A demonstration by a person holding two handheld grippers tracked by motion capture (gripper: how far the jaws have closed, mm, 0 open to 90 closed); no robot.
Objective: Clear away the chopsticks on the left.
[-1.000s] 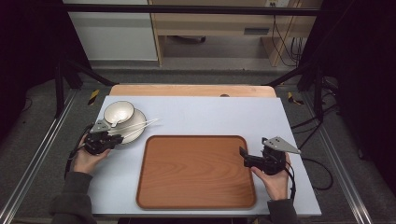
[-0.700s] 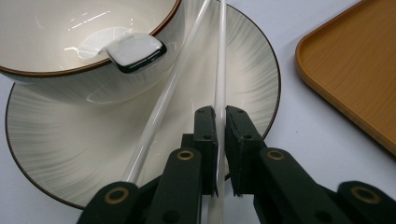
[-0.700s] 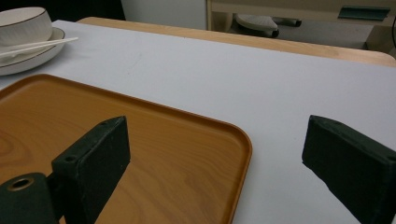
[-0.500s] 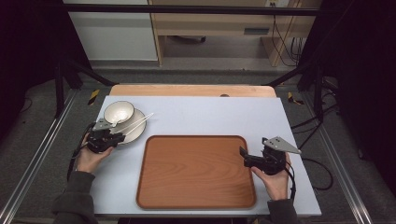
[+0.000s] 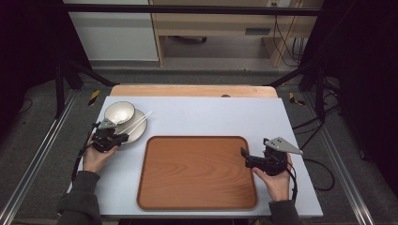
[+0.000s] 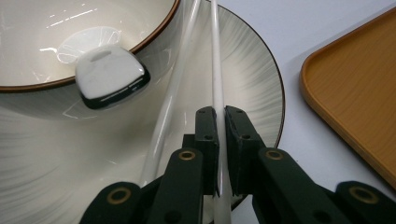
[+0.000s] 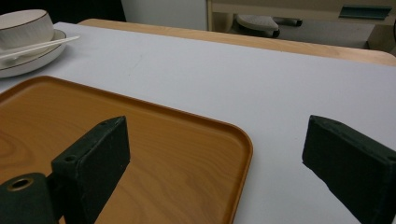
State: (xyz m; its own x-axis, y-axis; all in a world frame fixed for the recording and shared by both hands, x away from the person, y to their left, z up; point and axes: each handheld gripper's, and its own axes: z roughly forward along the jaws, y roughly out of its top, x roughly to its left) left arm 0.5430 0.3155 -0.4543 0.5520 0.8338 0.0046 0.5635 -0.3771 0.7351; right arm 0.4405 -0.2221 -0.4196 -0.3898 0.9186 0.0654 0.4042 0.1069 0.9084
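- I have the left gripper [image 6: 220, 140] pinching one white chopstick [image 6: 216, 70] between its jaws; the stick runs straight ahead of the jaws, across the plate [image 6: 254, 88].
- A second chopstick [image 6: 175, 88] lies just left of the jaws, beside the first, leaning against the bowl's outer wall.
- The bowl [image 6: 70, 51] sits on the plate, ahead and to the left of the jaws. A white, dark-edged rest [image 6: 109, 74] hangs at its rim.
- The wooden tray [image 6: 359, 84] lies to the right of the left gripper, apart from the plate.
- The right gripper [image 7: 219, 163] hovers with its jaws spread wide and nothing between them, over the tray's near right corner [image 7: 233, 149].
- Judgement: the step in hand is lifting the pinched chopstick off the plate.
- To do it well, I keep the pinch square on the stick and raise it straight up before turning toward the tray.
- The grip sits near the stick's end, so the far end may droop or swing; I move slowly.
- I avoid brushing the second chopstick or the bowl, either of which could shift.
- Count: two chopsticks, one bowl, one plate, one rest, one tray, two grippers.
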